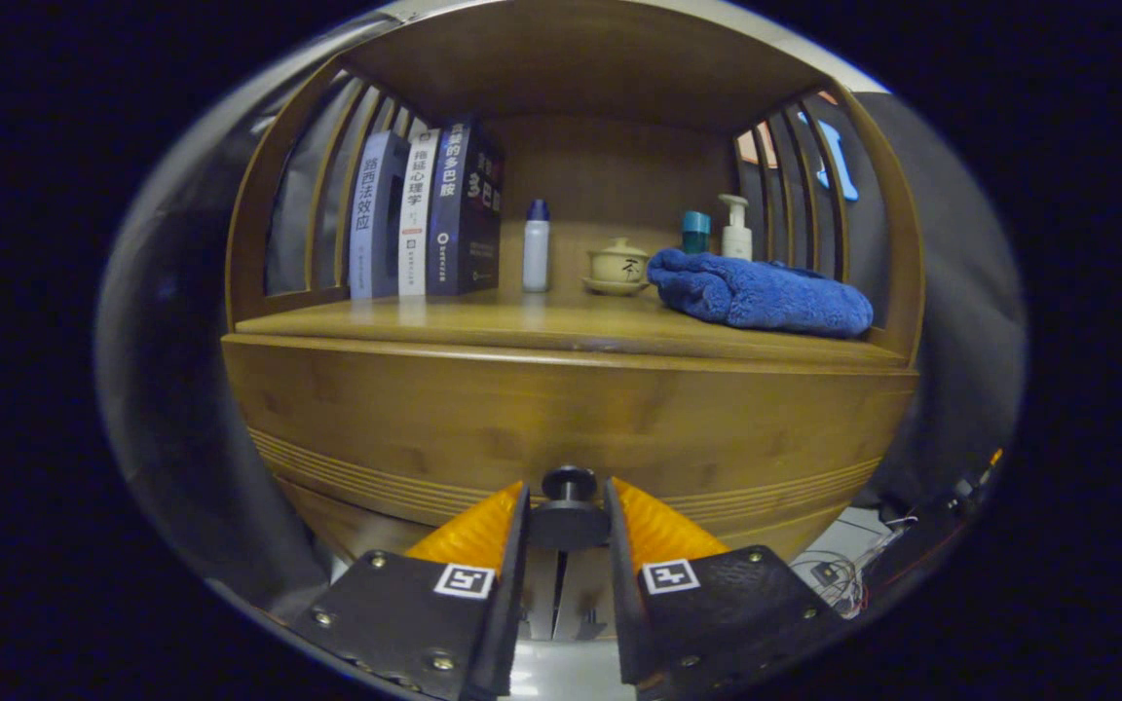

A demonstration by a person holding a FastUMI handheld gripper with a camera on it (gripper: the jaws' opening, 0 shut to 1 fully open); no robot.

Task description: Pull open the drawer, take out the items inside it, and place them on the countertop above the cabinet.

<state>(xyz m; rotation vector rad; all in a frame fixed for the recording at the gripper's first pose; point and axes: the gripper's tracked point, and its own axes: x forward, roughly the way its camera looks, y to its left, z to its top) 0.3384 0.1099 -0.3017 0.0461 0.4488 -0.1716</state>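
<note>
The wooden cabinet's drawer front (561, 419) fills the view right ahead of me, and what lies inside it is hidden. Its dark round knob (569, 484) sits between my two fingers. My gripper (567, 498) is shut on the knob, with one finger pressing on each side of it. Above the drawer runs the wooden countertop (483, 326), set inside a shelf frame with slatted sides.
On the countertop stand three books (420, 219) at the left, a white bottle with a blue cap (537, 248), a small lidded cup (617, 265), a folded blue towel (761, 292), a teal jar (695, 232) and a pump bottle (736, 229). Cables (843, 574) lie on the floor at the lower right.
</note>
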